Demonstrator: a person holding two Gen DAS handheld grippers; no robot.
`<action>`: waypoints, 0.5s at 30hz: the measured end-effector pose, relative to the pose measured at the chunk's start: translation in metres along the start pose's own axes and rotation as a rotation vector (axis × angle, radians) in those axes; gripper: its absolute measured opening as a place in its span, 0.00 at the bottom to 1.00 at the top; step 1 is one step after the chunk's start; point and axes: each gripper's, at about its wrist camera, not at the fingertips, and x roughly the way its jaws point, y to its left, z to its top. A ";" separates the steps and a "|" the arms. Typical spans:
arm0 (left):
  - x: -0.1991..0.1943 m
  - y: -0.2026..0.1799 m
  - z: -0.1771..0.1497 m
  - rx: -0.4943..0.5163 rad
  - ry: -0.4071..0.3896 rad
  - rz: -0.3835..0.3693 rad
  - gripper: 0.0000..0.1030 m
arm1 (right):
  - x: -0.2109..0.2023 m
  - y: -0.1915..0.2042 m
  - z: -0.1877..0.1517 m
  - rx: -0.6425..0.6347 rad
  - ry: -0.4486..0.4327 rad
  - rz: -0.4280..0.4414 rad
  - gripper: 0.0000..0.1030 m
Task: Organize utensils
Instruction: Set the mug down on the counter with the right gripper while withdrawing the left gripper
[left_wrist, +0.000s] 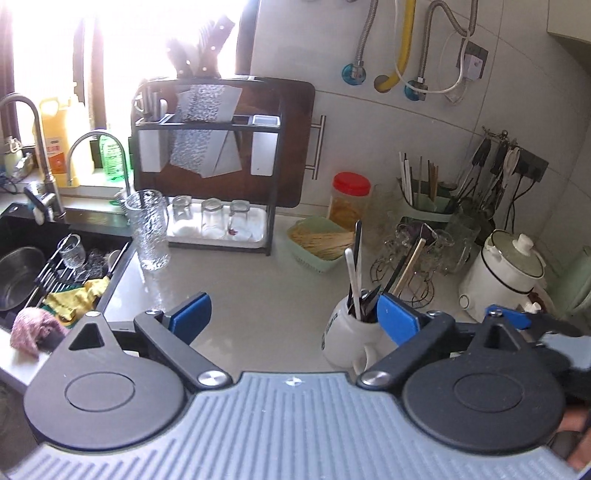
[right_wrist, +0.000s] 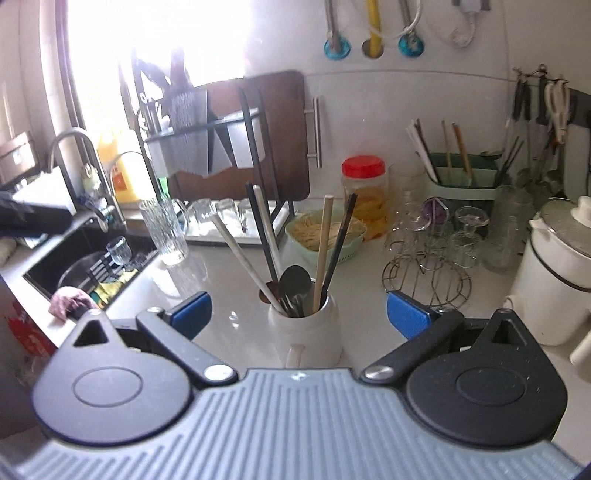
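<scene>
Both my grippers hang empty over the counter, utensils already standing in the white mug

My right gripper (right_wrist: 298, 314) has its fingers spread wide, nothing between them, the white mug (right_wrist: 306, 334) just ahead; my left gripper (left_wrist: 291, 319) is equally wide, the mug at its right finger. Chopsticks (right_wrist: 334, 251) and a spoon (right_wrist: 294, 282) stand inside. I judge the drop done; next I would look for strays beyond the mug

Your white countertop (right_wrist: 229, 295) carries a white mug (right_wrist: 306, 332) of utensils near its front edge. A ribbed glass (right_wrist: 164, 232) stands by the sink-side edge (just beside the dish rack (left_wrist: 207, 177)). Along the back edge sit a green basket (right_wrist: 325, 230), red-lidded jar (right_wrist: 365, 195) and wire cup stand (right_wrist: 428, 273); a white pot (right_wrist: 554, 273) sits at the right edge.
</scene>
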 end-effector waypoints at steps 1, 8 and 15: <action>-0.002 -0.001 -0.003 0.000 0.002 0.003 0.96 | -0.007 -0.001 -0.001 0.010 -0.005 -0.002 1.00; -0.019 -0.010 -0.027 0.007 0.012 0.028 0.96 | -0.046 0.001 -0.012 0.051 -0.037 -0.004 1.00; -0.034 -0.018 -0.050 0.013 0.015 0.043 0.96 | -0.072 0.005 -0.023 0.054 -0.062 0.000 1.00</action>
